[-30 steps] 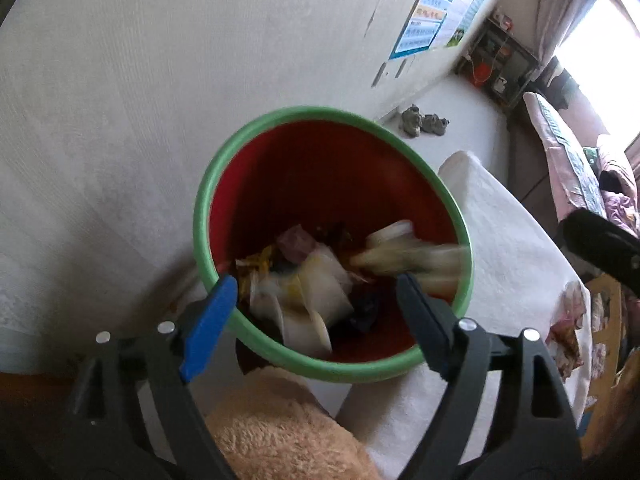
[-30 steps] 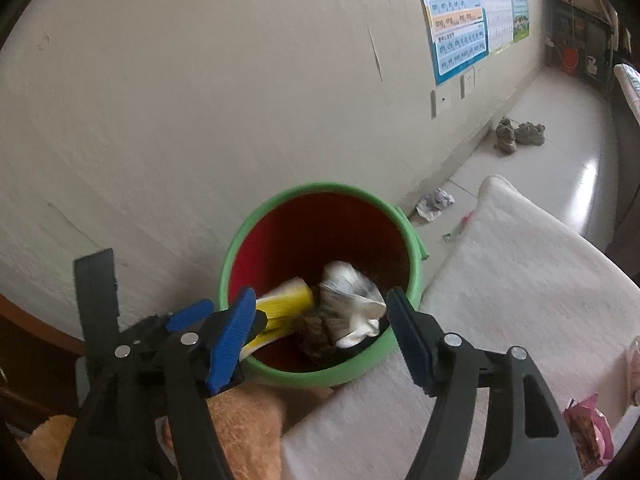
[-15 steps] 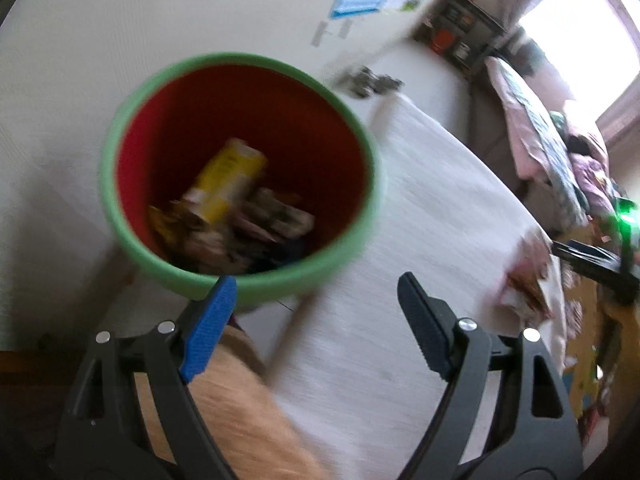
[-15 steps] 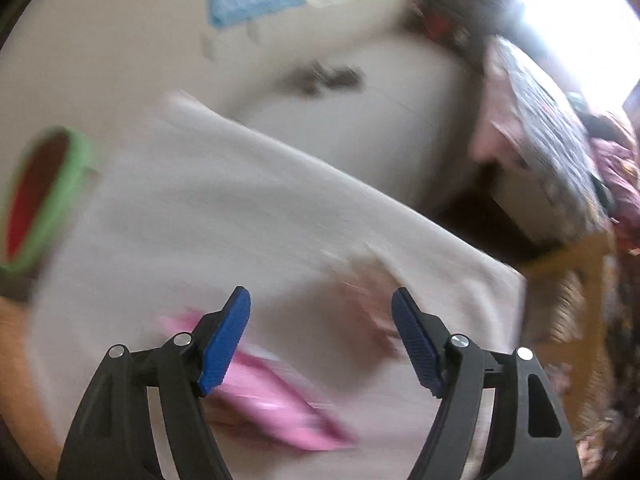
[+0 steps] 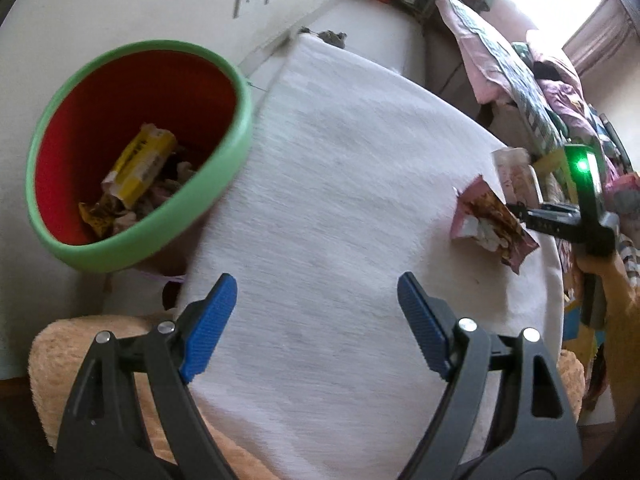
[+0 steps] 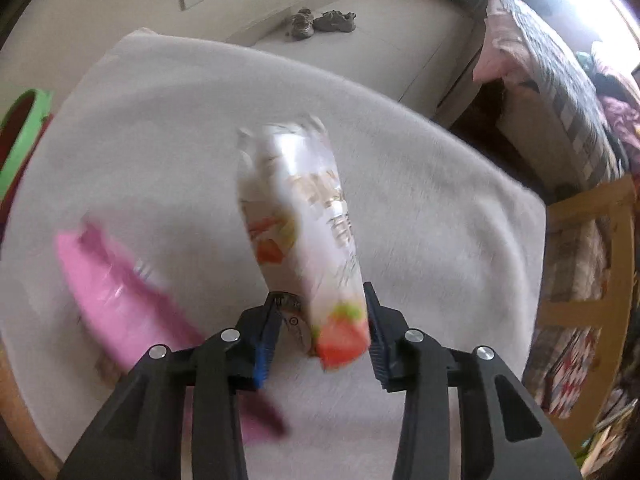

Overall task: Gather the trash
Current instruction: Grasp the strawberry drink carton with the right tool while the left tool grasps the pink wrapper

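A red bin with a green rim (image 5: 144, 156) stands at the table's left edge and holds a yellow wrapper (image 5: 140, 160) and other trash; its rim also shows in the right wrist view (image 6: 20, 128). My left gripper (image 5: 316, 320) is open and empty above the white tablecloth (image 5: 340, 184). My right gripper (image 6: 320, 332) has its jaws closed in on a white snack bag (image 6: 300, 220) that stands up between them. A pink wrapper (image 6: 116, 292) lies on the cloth to its left and also shows in the left wrist view (image 5: 488, 224).
A fuzzy tan cushion (image 5: 80, 356) lies under the cloth at the near edge. A bed with pink and patterned bedding (image 6: 560, 92) stands to the right. Shoes (image 6: 320, 24) sit on the floor by the wall. A wooden chair (image 6: 584, 240) is at the table's right.
Both grippers swung away from over the bin to the right, over the tablecloth. The right gripper closed on the white snack bag. The left gripper stayed open.
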`<state>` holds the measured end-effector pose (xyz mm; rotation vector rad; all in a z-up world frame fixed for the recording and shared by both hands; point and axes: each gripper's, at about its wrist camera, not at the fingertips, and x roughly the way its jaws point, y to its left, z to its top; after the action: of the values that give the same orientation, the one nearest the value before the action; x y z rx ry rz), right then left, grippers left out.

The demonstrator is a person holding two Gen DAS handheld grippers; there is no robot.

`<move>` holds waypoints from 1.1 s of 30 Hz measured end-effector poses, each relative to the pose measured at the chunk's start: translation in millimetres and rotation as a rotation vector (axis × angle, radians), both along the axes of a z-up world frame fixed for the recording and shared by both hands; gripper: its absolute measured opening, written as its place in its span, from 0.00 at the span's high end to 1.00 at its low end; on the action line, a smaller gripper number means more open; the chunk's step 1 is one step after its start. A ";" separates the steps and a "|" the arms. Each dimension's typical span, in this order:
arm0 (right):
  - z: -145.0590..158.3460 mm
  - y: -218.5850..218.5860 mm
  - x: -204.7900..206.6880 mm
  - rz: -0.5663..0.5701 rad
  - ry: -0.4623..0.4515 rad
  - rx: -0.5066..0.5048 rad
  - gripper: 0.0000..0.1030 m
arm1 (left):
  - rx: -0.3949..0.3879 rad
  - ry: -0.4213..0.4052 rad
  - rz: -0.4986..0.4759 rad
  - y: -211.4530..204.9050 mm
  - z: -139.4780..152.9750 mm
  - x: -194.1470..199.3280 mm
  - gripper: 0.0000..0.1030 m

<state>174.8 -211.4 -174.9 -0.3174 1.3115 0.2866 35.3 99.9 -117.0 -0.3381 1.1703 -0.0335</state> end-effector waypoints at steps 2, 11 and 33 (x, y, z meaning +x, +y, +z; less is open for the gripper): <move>1.3 -2.6 -20.7 -0.034 0.046 0.076 0.64 | -0.003 0.004 -0.029 -10.9 -0.8 2.3 0.23; 5.9 -5.7 -110.7 -0.142 0.118 0.312 0.65 | -0.037 0.028 -0.172 -64.1 -3.8 8.8 0.23; -0.6 -49.8 -143.8 -0.271 0.038 0.265 0.65 | -0.187 0.131 -0.316 -92.1 -11.8 -5.2 0.15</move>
<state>31.0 -261.2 -175.5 0.0905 1.3188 0.2339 30.1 7.8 -128.8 -0.3206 1.3456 -0.4043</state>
